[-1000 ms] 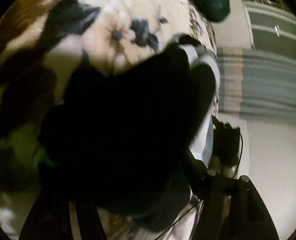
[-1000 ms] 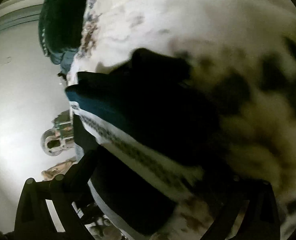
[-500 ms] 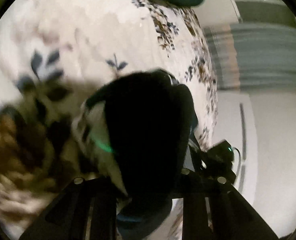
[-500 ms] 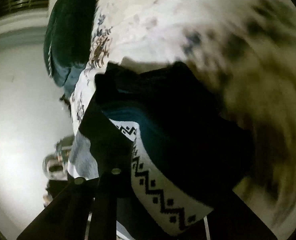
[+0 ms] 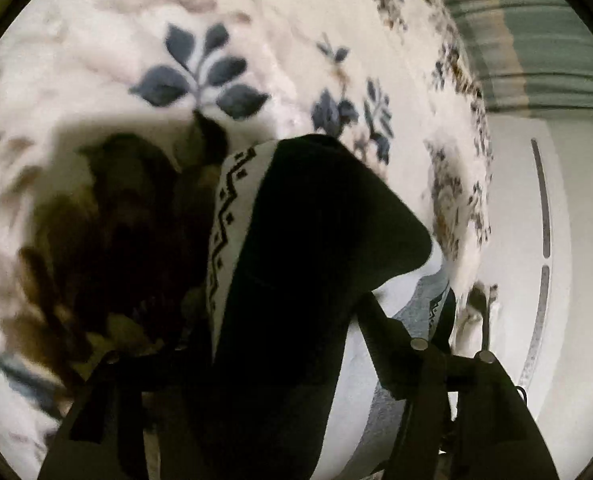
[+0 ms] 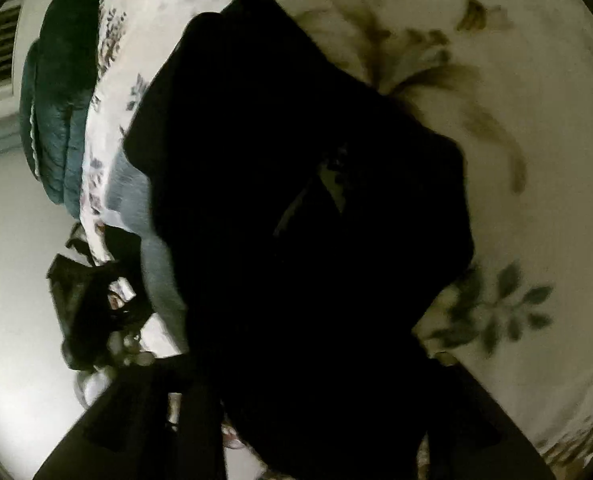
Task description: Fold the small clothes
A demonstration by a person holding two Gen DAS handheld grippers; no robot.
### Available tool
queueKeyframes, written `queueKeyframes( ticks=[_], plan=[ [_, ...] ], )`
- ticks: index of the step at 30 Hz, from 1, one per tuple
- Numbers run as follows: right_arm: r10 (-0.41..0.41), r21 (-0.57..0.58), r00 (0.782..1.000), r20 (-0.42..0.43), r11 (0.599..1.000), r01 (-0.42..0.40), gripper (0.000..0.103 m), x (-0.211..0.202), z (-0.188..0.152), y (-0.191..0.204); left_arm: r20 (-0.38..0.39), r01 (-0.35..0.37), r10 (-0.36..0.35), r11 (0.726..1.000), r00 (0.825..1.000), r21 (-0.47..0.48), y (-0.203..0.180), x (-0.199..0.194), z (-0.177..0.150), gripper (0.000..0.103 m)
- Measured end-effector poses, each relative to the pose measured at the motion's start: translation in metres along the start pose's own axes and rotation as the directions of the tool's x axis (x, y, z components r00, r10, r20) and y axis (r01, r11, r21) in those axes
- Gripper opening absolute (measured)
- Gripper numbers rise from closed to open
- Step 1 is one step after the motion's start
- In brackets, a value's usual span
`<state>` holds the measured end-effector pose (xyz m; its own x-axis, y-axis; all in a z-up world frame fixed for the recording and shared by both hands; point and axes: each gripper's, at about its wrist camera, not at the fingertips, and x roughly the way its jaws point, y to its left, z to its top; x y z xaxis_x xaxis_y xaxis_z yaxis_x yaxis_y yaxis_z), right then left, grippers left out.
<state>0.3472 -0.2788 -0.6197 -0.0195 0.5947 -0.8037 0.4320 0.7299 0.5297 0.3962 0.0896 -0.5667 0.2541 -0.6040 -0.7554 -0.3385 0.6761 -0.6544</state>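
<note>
A small black garment (image 5: 316,240) with a white zigzag-patterned band (image 5: 232,216) lies bunched on the floral blanket (image 5: 216,8). In the left wrist view it rises between the fingers of my left gripper (image 5: 248,332), whose jaws are opening; the pads stand apart from the cloth. In the right wrist view the same black garment (image 6: 296,160) fills the middle and hides most of my right gripper (image 6: 300,364). Its jaws are opening too, with the cloth lying between them. The band does not show in that view.
A grey garment (image 6: 160,264) lies at the bed's edge beside the black one, also seen as grey cloth (image 5: 420,300). A dark green quilted cushion (image 6: 56,100) sits at the far end. Pale floor (image 5: 576,280) runs along the bed, with a dark object (image 6: 84,308) by the edge.
Both grippers closed on the black garment and have spread again. The right gripper swept far across the bed, and the zigzag band left its view. The left view lifted and rolled.
</note>
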Motion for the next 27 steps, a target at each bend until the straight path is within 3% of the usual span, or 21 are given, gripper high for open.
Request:
queueKeyframes(
  ticks=[2, 5, 8, 10, 14, 16, 17, 20, 23, 24, 25, 27],
  plan=[
    [-0.045, -0.026, 0.999, 0.021, 0.999, 0.046, 0.055, -0.021, 0.000, -0.007, 0.043, -0.011, 0.011, 1.000, 0.999, -0.010, -0.005, -0.011, -0.005, 0.058],
    [-0.095, -0.049, 0.993, 0.066, 0.994, 0.098, 0.066, -0.056, 0.004, -0.011, 0.091, -0.075, 0.074, 0.997, 0.993, 0.010, -0.013, -0.025, -0.016, 0.060],
    [-0.093, -0.104, 0.989, 0.118, 0.989, 0.105, 0.076, -0.083, 0.019, 0.002, 0.145, -0.164, 0.153, 0.984, 0.978, 0.066, -0.030, -0.041, -0.029, 0.062],
    [-0.076, -0.129, 0.987, 0.140, 0.987, 0.095, 0.078, -0.088, 0.040, 0.018, 0.162, -0.186, 0.170, 0.979, 0.972, 0.088, -0.032, -0.044, -0.034, 0.063],
    [-0.067, -0.230, 0.991, 0.113, 0.969, 0.092, 0.080, -0.061, 0.091, 0.053, 0.172, -0.223, 0.206, 0.971, 0.963, 0.084, -0.029, -0.042, -0.032, 0.063],
    [-0.044, -0.241, 0.999, 0.021, 0.969, 0.047, 0.080, -0.033, 0.112, 0.059, 0.185, -0.199, 0.186, 0.978, 0.965, 0.057, -0.024, -0.043, -0.023, 0.063],
    [-0.049, -0.238, 0.999, -0.003, 0.970, 0.047, 0.076, -0.027, 0.116, 0.059, 0.189, -0.197, 0.184, 0.979, 0.965, 0.051, -0.022, -0.044, -0.021, 0.063],
    [-0.112, -0.317, 0.992, 0.053, 0.940, 0.123, 0.007, -0.024, 0.122, 0.076, 0.179, -0.162, 0.155, 0.987, 0.971, 0.020, -0.017, -0.031, 0.007, 0.063],
    [-0.074, -0.324, 0.991, 0.113, 0.940, 0.107, 0.007, -0.047, 0.117, 0.081, 0.189, -0.082, 0.084, 0.996, 0.978, -0.022, -0.008, -0.023, 0.027, 0.055],
    [-0.062, -0.329, 0.989, 0.131, 0.939, 0.102, 0.007, -0.055, 0.116, 0.084, 0.202, -0.066, 0.069, 0.998, 0.977, -0.023, -0.009, -0.024, 0.030, 0.030],
    [-0.052, -0.334, 0.987, 0.149, 0.937, 0.100, 0.006, -0.064, 0.116, 0.086, 0.201, -0.053, 0.057, 0.998, 0.978, -0.024, -0.009, -0.024, 0.033, 0.017],
    [-0.023, -0.350, 0.984, 0.177, 0.933, 0.085, 0.006, -0.080, 0.118, 0.093, 0.208, -0.029, 0.034, 0.999, 0.977, -0.027, -0.011, -0.028, 0.034, 0.017]
  ],
)
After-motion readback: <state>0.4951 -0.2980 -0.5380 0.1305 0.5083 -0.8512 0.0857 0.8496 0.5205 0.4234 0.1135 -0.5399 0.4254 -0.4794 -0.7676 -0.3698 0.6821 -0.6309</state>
